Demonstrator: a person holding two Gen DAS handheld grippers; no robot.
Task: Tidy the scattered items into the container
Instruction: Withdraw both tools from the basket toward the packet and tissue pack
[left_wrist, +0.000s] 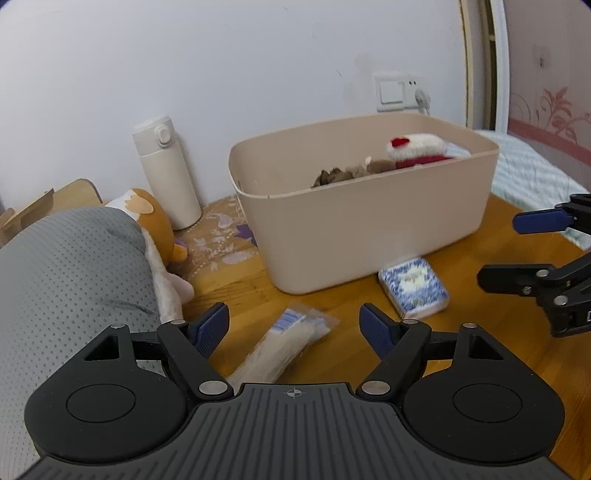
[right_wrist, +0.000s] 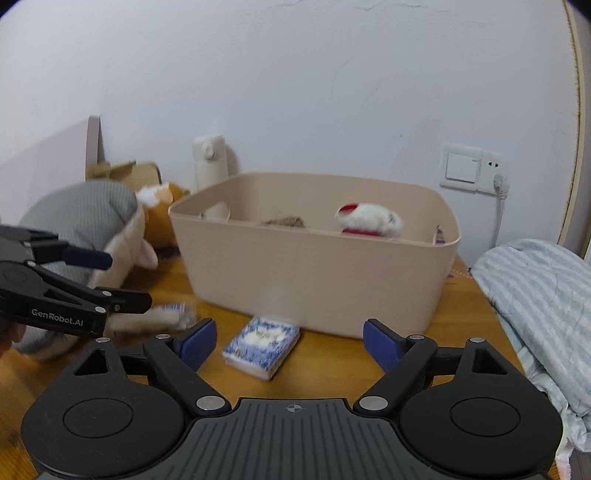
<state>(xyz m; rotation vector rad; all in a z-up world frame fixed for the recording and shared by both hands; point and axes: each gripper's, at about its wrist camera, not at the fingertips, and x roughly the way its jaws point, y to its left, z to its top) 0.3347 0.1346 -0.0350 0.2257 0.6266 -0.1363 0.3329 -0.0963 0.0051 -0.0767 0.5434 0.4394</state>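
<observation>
- The left gripper (left_wrist: 294, 326) has its jaws wide apart and holds nothing; it hangs low over the wooden table (left_wrist: 491, 236), in the bottom centre of the left wrist view.
- Directly between its blue pads (left_wrist: 210, 330) lies the clear packet (left_wrist: 286, 341) with a pale content and a blue label at the far end. It lies flat and slanted, from lower left to upper right.
- The right gripper (right_wrist: 290, 341) is also wide apart and empty. In front of it, in the lower centre of the right wrist view, lies the blue-and-white patterned pack (right_wrist: 261, 345), just beside the near wall of the beige container (right_wrist: 314, 280).
- The container already holds a white and red plush toy (right_wrist: 369, 219) and some brown thing that I cannot identify.
- I judge the step in hand is the pickup of the packet by the left gripper. To do it well, turn the wrist so the pads close across the narrow side of the packet, not along its length.
- Go down until the pads almost touch the table, because the packet is thin and flat.
- The film probably slips and bends, so close near the middle, and lift slowly.
- Keep away from the grey cushion (left_wrist: 70, 266) at the left.
</observation>
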